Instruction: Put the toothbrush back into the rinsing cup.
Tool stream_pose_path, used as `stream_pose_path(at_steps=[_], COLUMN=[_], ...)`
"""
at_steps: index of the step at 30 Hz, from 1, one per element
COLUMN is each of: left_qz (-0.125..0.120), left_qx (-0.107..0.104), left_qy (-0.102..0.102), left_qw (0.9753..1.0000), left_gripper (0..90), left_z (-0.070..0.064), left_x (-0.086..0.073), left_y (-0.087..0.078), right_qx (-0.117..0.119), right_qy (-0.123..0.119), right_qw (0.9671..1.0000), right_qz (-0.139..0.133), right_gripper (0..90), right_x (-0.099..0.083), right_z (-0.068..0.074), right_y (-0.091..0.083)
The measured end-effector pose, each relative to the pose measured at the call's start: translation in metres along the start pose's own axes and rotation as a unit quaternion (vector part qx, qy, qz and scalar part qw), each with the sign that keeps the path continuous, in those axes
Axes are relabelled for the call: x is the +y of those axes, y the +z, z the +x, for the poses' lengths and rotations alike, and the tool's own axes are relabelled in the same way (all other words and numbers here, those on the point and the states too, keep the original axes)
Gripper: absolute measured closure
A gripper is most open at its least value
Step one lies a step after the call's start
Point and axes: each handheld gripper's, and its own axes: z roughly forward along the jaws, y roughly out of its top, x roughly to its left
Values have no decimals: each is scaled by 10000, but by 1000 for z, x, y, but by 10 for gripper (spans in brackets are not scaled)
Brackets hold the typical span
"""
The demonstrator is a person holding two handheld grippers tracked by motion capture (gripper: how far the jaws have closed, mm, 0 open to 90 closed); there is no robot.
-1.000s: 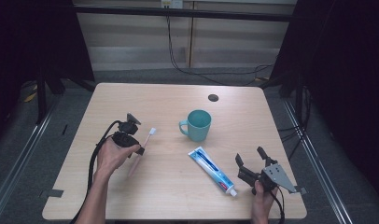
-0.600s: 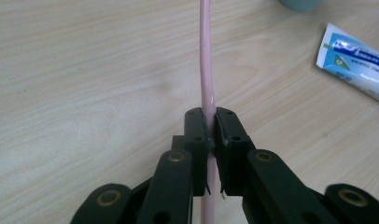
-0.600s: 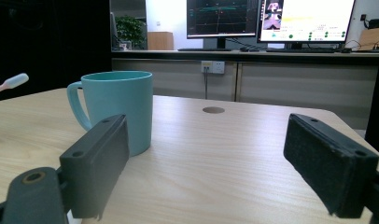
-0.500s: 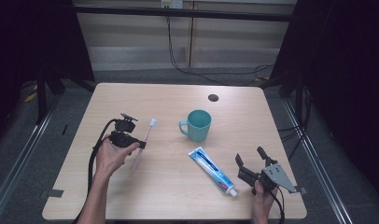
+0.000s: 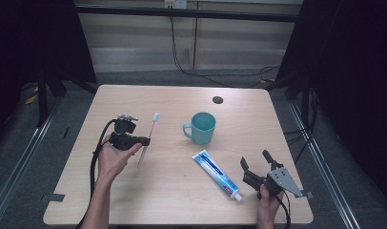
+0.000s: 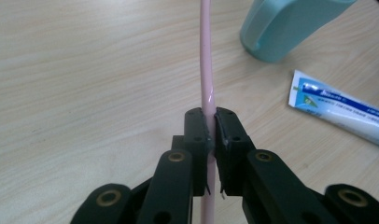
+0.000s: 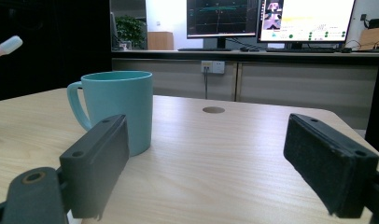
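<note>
Toothbrush (image 5: 147, 137), slim, smooth pink plastic stem with a white bristled head, being pinched mid-handle between the closed black jaws of the left hand-held gripper (image 5: 143, 141), hanging clear above the pale wood-grain desk (image 5: 163, 191), head pointing ahead of the jaws. Running straight out between the pads in the left gripper view, stem (image 6: 207, 70) glossy and slightly curved. Standing beyond and to the right of that hand-held gripper: a rounded, matte teal mug (image 5: 201, 128) with a looped handle. Lying flat just left of the right hand-held gripper (image 5: 255, 168): a flattened white-and-blue toothpaste tube (image 5: 216, 172), capped end nearest the jaws. Resting low at the desk's near edge, right hand-held gripper gaping wide, block-shaped padded jaws gripping nothing, mug (image 7: 116, 107) directly ahead of its left jaw.
</note>
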Motion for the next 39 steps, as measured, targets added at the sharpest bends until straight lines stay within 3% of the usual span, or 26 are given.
stream_pose_path(at_steps=[1, 8, 13, 14, 16, 24, 27, 30, 31, 32, 33, 35, 39], left_qz=[-90, -459, -903, -903, -1051, -1354, -1512, -1677, -1807, -1807, -1966, -2016, -2316], left_qx=[-51, -149, -142, -142, -132, -76, -143, -109, -111, -111, -105, -107, -70], left_qy=[116, 240, 350, 350, 471, 459, 410, 473, 498, 498, 508, 520, 541], left_qw=[9999, 9985, 9952, 9952, 9933, 9897, 9875, 9846, 9822, 9822, 9791, 9780, 9713], left_gripper=[844, 844, 844, 844, 844, 844, 844, 843, 843, 844, 844, 843, 844], left_z=[-2, -11, -18, -18, -19, -24, -24, -27, -28, -28, -29, -29, -32], left_x=[0, 1, 2, 2, 2, 3, 4, 4, 4, 4, 4, 4, 5], left_y=[-2, -7, -7, -7, -7, -12, -13, -13, -13, -13, -12, -13, -15], right_qx=[2, -2, -1, -1, -1, -2, -2, -4, -1, -1, -1, 1, -1], right_qy=[1, 4, 9, 9, 1, 2, 4, 1, 1, 1, 2, -7, -1], right_qw=[10000, 10000, 10000, 10000, 10000, 10000, 10000, 10000, 10000, 10000, 10000, 10000, 10000], right_qz=[1, 6, 6, 6, 5, 5, 3, 4, 2, 2, 2, -5, 0], right_gripper=[136, 135, 135, 135, 135, 136, 135, 135, 135, 135, 136, 136, 135], right_x=[0, 0, 0, 0, 0, 0, 0, 0, 0, 0, 0, 0, 0], right_z=[0, 0, 0, 0, 0, 0, 0, 0, 0, 0, 0, 0, 0], right_y=[0, 0, 0, 0, 0, 0, 0, 0, 0, 0, 0, 0, 0])
